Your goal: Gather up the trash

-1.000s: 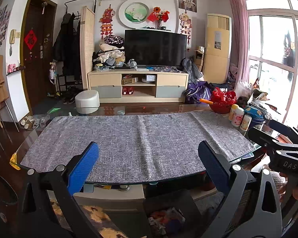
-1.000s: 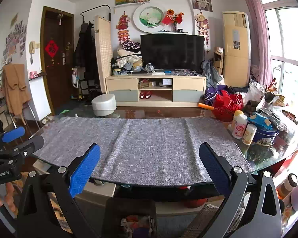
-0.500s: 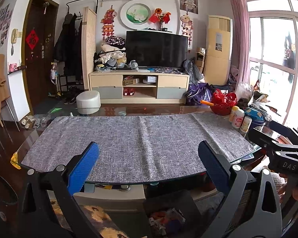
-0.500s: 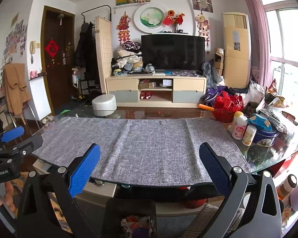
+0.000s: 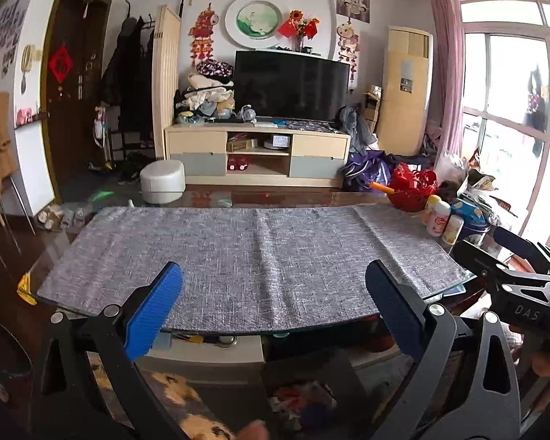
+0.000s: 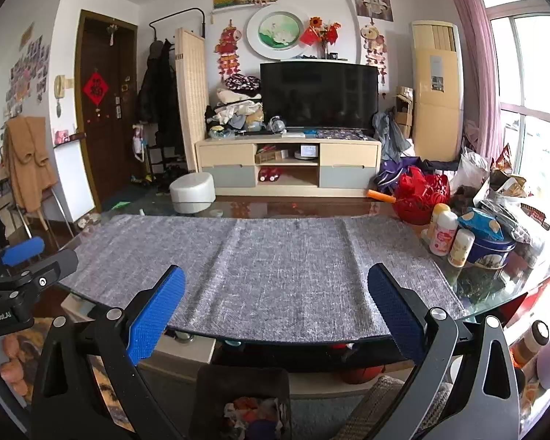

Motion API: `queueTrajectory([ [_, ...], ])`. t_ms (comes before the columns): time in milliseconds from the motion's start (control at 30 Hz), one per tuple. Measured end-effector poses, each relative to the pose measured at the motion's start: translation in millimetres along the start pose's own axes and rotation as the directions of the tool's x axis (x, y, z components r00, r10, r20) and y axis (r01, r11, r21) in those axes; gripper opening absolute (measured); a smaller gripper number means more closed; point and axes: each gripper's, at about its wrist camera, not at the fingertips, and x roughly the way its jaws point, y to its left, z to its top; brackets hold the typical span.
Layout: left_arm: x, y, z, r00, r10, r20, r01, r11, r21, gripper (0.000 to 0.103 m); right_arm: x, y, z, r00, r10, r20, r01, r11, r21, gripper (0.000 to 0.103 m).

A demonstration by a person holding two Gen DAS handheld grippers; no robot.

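My left gripper (image 5: 273, 293) is open and empty, held in front of the glass table's near edge. My right gripper (image 6: 275, 295) is also open and empty, beside it to the right. A dark bin (image 6: 244, 401) with crumpled colourful trash (image 6: 255, 416) inside stands on the floor below the table's front; it also shows in the left wrist view (image 5: 308, 392). A grey cloth mat (image 5: 249, 249) covers the table (image 5: 216, 198); I see no loose trash on the mat. The right gripper shows at the left view's right edge (image 5: 509, 260), the left gripper at the right view's left edge (image 6: 22, 267).
At the table's right end stand a red basket (image 6: 423, 198), small bottles (image 6: 445, 233), a blue tin (image 6: 491, 249) and snack bags (image 6: 509, 190). A white stool (image 6: 192, 192) and TV cabinet (image 6: 288, 165) stand beyond the table.
Both views have shifted only slightly; the left gripper has tilted a little downward. Both grippers stay open and empty.
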Motion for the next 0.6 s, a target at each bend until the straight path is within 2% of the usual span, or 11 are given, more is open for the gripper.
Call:
queueTrajectory([
  [300, -1.1, -1.1, -1.0, 1.000, -0.011, 0.018, 0.012, 1.000, -0.014, 0.095, 0.7, 1.5, -1.8, 1.000, 0.000, -0.004, 0.000, 1.000, 0.006, 0.100],
  [400, 2.5, 0.7, -0.1, 1.000, 0.013, -0.010, -0.014, 1.000, -0.020, 0.095, 1.2, 1.7, -2.6, 1.000, -0.002, -0.008, 0.002, 1.000, 0.009, 0.100],
  [600, 6.7, 2.6, -1.4, 0.999, 0.010, -0.039, -0.012, 0.999, -0.042, 0.095, 1.3, 2.0, -2.4, 1.000, -0.002, -0.009, 0.003, 1.000, 0.009, 0.100],
])
